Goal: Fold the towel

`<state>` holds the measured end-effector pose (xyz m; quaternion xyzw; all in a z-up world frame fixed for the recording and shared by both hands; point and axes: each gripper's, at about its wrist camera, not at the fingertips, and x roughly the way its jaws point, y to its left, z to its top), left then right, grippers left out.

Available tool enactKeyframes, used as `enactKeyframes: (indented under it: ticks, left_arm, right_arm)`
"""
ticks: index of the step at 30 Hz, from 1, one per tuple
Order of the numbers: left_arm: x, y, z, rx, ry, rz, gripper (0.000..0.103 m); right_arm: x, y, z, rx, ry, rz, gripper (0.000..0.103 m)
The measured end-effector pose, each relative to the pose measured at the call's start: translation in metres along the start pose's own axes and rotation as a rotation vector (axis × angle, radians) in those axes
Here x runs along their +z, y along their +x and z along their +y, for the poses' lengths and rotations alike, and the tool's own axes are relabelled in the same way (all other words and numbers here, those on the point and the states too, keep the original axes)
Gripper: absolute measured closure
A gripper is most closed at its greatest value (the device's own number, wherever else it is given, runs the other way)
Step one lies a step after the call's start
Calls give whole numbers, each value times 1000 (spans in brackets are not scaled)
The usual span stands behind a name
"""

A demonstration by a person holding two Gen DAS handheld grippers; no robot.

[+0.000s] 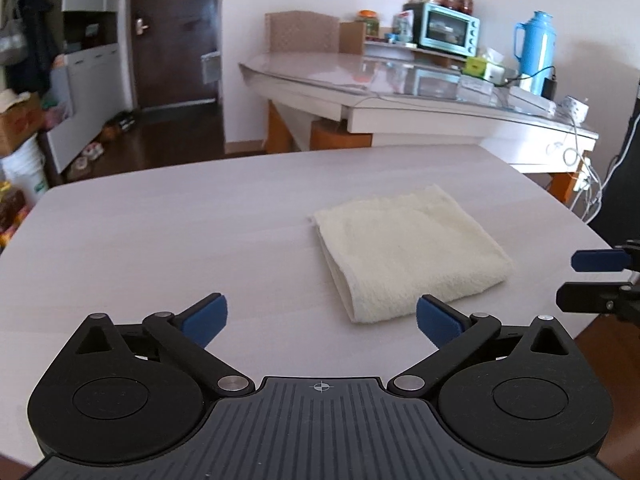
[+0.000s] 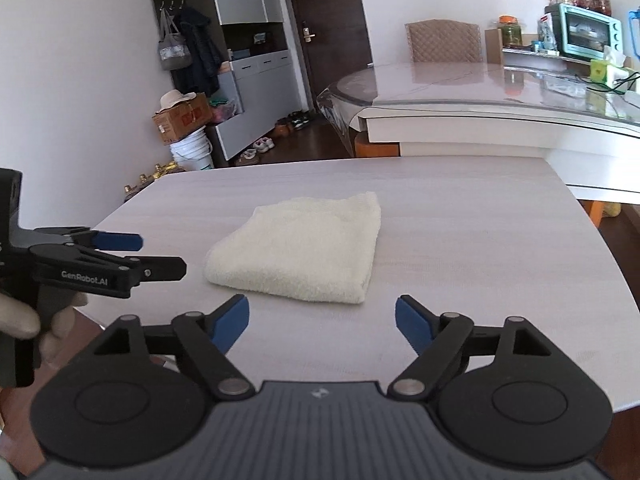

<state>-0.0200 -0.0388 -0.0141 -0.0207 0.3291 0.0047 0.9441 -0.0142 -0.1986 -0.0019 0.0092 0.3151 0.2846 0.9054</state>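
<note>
A cream towel (image 1: pixel 408 258) lies folded into a small thick rectangle on the pale wood-grain table (image 1: pixel 160 232). It also shows in the right wrist view (image 2: pixel 298 250). My left gripper (image 1: pixel 322 318) is open and empty, just short of the towel's near edge and a little left of it. My right gripper (image 2: pixel 322 320) is open and empty, just short of the towel's near edge. Each gripper shows in the other's view: the right one (image 1: pixel 568 278) at the right edge, the left one (image 2: pixel 160 256) at the left, both with jaws apart.
A glass-topped dining table (image 1: pixel 400 80) stands behind with a teal toaster oven (image 1: pixel 448 30), a blue thermos (image 1: pixel 534 50) and cables. A chair (image 2: pixel 442 42), a cabinet, boxes and a white bucket (image 2: pixel 192 152) stand on the far floor.
</note>
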Motion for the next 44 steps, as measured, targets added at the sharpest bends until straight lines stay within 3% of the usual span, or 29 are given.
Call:
enactKeyframes:
  ticks: [15, 29, 32, 44]
  left_arm:
    - [-13, -26, -3, -4, -95, -33, 0]
    - [-7, -43, -24, 12, -49, -92, 0]
    - [-7, -40, -27, 36, -49, -82, 0]
    - [-7, -31, -29, 8, -45, -68, 0]
  right_arm:
    - [-16, -28, 15, -12, -2, -33, 11]
    - [-16, -43, 17, -18, -3, -61, 11]
    - [-16, -44, 18, -15, -7, -59, 11]
    - [-14, -42, 19, -15, -14, -49, 11]
